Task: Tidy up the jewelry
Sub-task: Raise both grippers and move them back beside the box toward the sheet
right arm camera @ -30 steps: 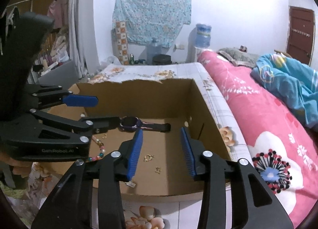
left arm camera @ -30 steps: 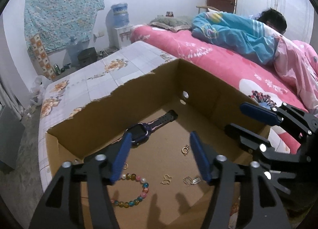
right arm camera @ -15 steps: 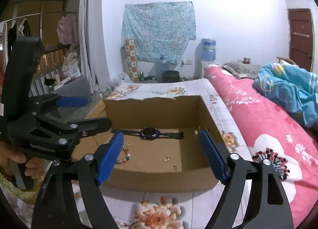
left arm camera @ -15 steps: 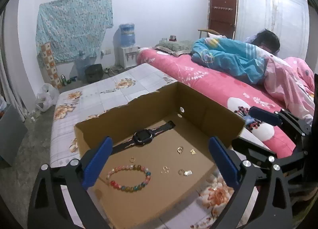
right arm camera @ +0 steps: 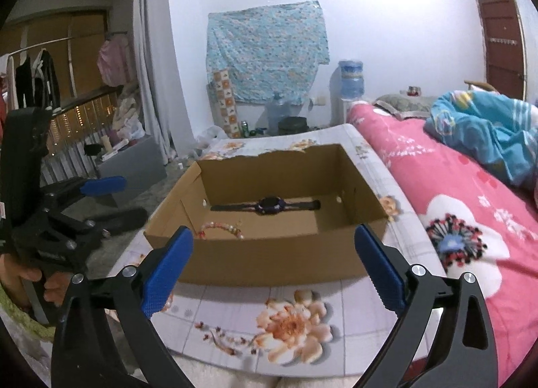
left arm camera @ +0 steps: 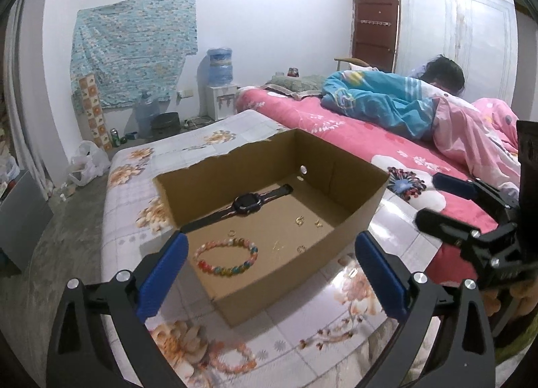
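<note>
Both hand-held grippers backed away from cardboard box; you now view it from farther off than second ago. Left hand-held gripper: jaws spread wide, nothing between, having just opened. Right hand-held gripper: same, wide and empty, just opened. Jewelry lies on box floor: watch across middle, bead bracelet near front, small gold pieces beside. Judgement: placement finished; you are retreating.
</note>
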Demonstrator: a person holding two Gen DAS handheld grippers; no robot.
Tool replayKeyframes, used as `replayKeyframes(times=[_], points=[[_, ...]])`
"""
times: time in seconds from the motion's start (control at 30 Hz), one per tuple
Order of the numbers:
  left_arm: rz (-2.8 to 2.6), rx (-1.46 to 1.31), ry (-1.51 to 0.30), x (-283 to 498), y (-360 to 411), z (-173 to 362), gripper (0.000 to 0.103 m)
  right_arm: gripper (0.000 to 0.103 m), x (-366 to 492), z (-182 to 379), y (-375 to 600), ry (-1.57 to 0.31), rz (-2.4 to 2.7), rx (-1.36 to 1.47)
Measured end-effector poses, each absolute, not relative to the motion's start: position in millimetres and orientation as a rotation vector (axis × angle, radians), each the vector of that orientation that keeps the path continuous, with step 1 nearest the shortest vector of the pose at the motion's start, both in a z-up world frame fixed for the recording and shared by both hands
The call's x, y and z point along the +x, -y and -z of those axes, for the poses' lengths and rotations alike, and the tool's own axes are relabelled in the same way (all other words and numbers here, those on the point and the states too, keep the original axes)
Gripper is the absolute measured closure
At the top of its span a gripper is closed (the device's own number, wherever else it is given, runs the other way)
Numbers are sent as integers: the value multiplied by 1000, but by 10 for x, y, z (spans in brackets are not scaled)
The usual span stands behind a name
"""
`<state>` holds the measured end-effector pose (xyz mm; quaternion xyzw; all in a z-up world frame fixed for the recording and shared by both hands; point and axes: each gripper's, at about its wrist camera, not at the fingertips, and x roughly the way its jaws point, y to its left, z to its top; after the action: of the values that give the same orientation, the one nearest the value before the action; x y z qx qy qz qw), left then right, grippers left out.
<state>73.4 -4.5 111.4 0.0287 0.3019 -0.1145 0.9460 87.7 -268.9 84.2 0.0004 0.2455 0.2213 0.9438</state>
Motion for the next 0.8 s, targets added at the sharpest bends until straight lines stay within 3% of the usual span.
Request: replayKeyframes(times=[0.4, 0.73, 0.8], points=[[181, 69, -792, 300, -165, -485, 6, 11, 738, -132, 2702, -732, -467, -23], [220, 165, -849, 456, 67, -69, 6, 11, 802, -51, 2511, -781, -505, -28], [223, 151, -860, 502, 36, -42, 15, 11, 826, -38, 2508, -785, -509, -21]])
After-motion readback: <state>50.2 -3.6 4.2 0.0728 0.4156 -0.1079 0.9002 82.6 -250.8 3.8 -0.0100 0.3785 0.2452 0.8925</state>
